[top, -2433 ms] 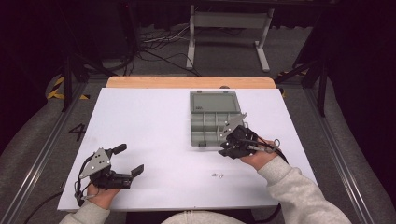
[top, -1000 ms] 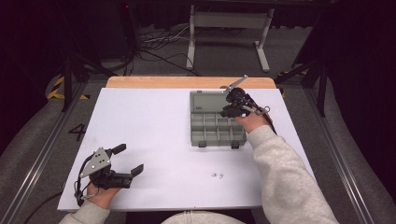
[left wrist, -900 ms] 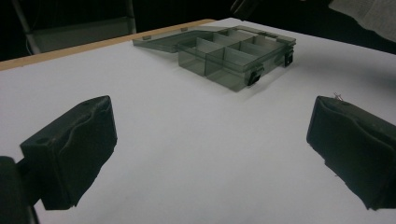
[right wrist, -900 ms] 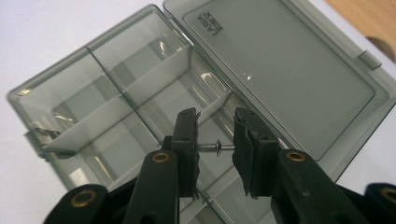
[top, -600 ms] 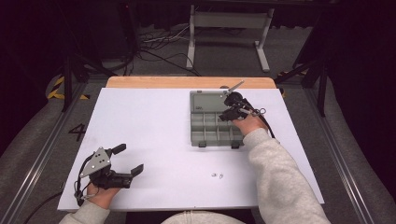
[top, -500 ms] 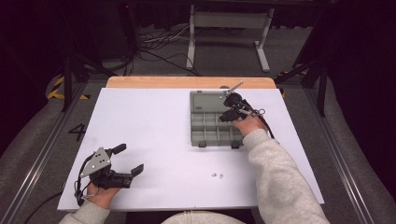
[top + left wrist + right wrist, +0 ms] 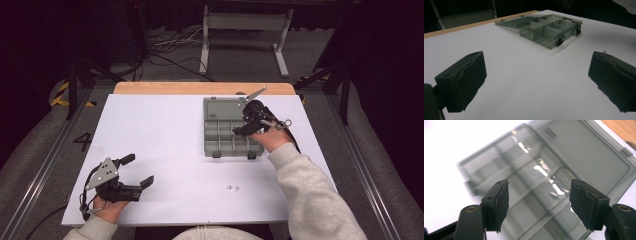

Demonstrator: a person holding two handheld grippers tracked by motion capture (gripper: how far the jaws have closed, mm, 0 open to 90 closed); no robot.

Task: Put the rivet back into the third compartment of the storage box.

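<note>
Right gripper [image 7: 239, 131] over compartment box [image 7: 220, 135], centre-right of frame; jaws just opened, nothing between. Left gripper [image 7: 136, 171] lower left, jaws wide, empty.

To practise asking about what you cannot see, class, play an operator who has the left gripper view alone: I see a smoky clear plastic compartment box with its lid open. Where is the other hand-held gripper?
Observer: In the high view, the right hand-held gripper hovers over the right-hand end of the smoky clear plastic compartment box.
Operator: Is it holding anything?
Observer: No. Its jaws have just been opening, and its own view shows nothing between them.
Operator: Is anything lying loose on the table?
Observer: A few tiny pieces, too small to identify, lie on the white table sheet, roughly midway between the box and the person's edge.
</note>
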